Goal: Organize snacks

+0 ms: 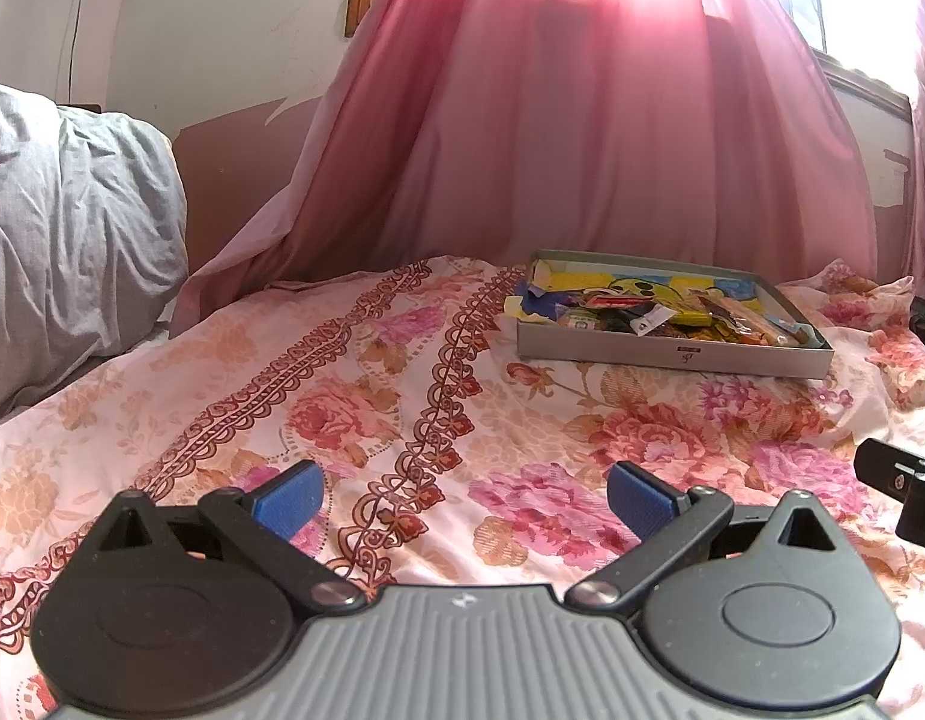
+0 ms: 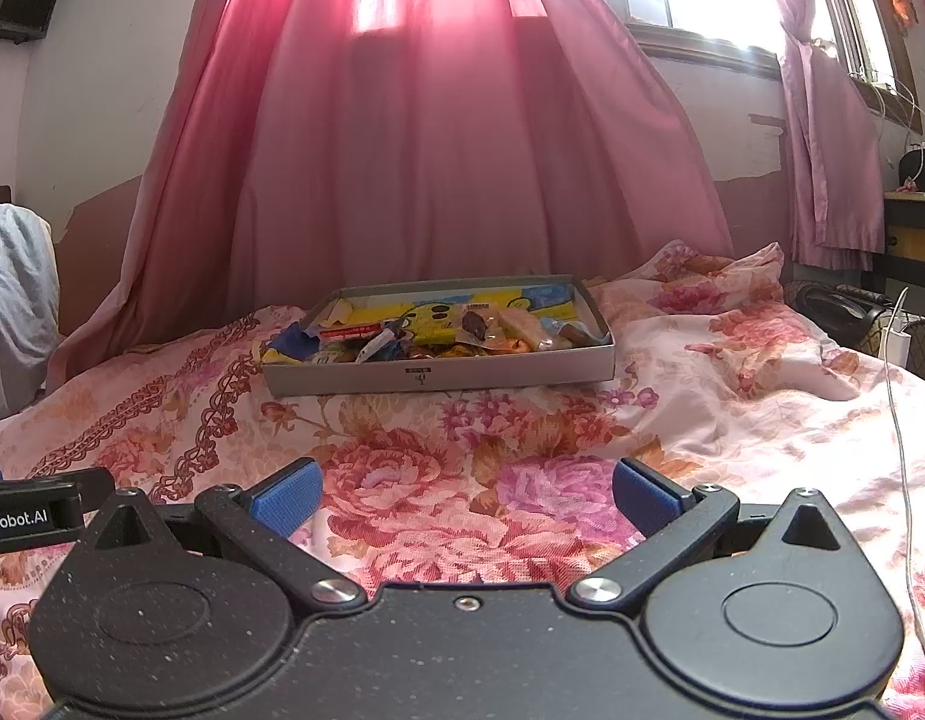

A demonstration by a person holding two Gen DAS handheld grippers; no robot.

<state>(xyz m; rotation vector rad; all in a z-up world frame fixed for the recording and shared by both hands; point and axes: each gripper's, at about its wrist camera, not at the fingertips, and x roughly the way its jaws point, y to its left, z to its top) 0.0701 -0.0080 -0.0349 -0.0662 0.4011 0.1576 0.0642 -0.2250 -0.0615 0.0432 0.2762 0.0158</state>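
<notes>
We hold both the left tool (image 1: 465, 498) and right tool (image 2: 468, 495) spread and empty while the snacks (image 2: 438, 336) lie jumbled inside the tray (image 2: 438, 375) on the bed (image 2: 522, 438).

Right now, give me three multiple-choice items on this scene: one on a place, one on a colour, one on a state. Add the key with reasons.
1. Where do the snacks lie?
A. loose on the bedspread
B. inside the shallow grey box
C. on the grey pillow

2. What colour are the pads on the fingers of the left gripper?
A. blue
B. red
C. white

3. How do the fingers of the right gripper stand?
A. shut on a snack
B. shut on nothing
C. wide apart, holding nothing

Key: 1 B, the packets are heaped within the walls of the grey box on the floral bedspread. 2 A, both pads show blue in the left wrist view. 3 C, only bedspread shows in the broad gap between the fingers.
</notes>
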